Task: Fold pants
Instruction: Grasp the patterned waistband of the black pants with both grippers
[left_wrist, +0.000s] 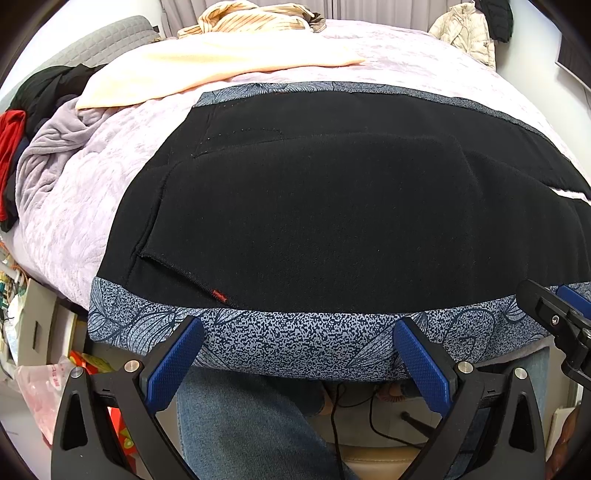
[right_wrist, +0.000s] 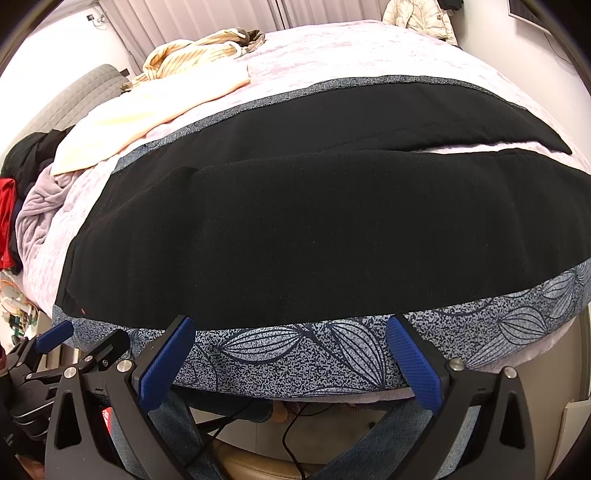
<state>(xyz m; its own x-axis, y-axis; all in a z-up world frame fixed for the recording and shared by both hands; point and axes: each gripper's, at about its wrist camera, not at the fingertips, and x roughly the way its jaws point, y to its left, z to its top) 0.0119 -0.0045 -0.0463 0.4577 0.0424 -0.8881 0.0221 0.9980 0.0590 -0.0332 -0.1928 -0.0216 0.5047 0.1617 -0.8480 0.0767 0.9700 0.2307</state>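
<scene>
Black pants (left_wrist: 332, 206) lie spread flat on a blue-grey leaf-patterned cloth (left_wrist: 295, 339) at the near edge of the bed; they also fill the right wrist view (right_wrist: 314, 229). A pocket lining and a red stitch show at the left. My left gripper (left_wrist: 299, 332) is open, its blue pads either side of the cloth's near border, just short of the pants' edge. My right gripper (right_wrist: 291, 332) is open at the same border further right, holding nothing. Each gripper shows in the other's view: the right gripper (left_wrist: 554, 317) and the left gripper (right_wrist: 55, 354).
The pale lilac quilted bed (left_wrist: 74, 229) carries a peach blanket (left_wrist: 207, 70), a striped garment (left_wrist: 251, 18), and a pile of black and red clothes (left_wrist: 22, 122) at the left. A white jacket (left_wrist: 465, 33) sits far right. Jeans-clad legs (left_wrist: 251, 424) and cables are below.
</scene>
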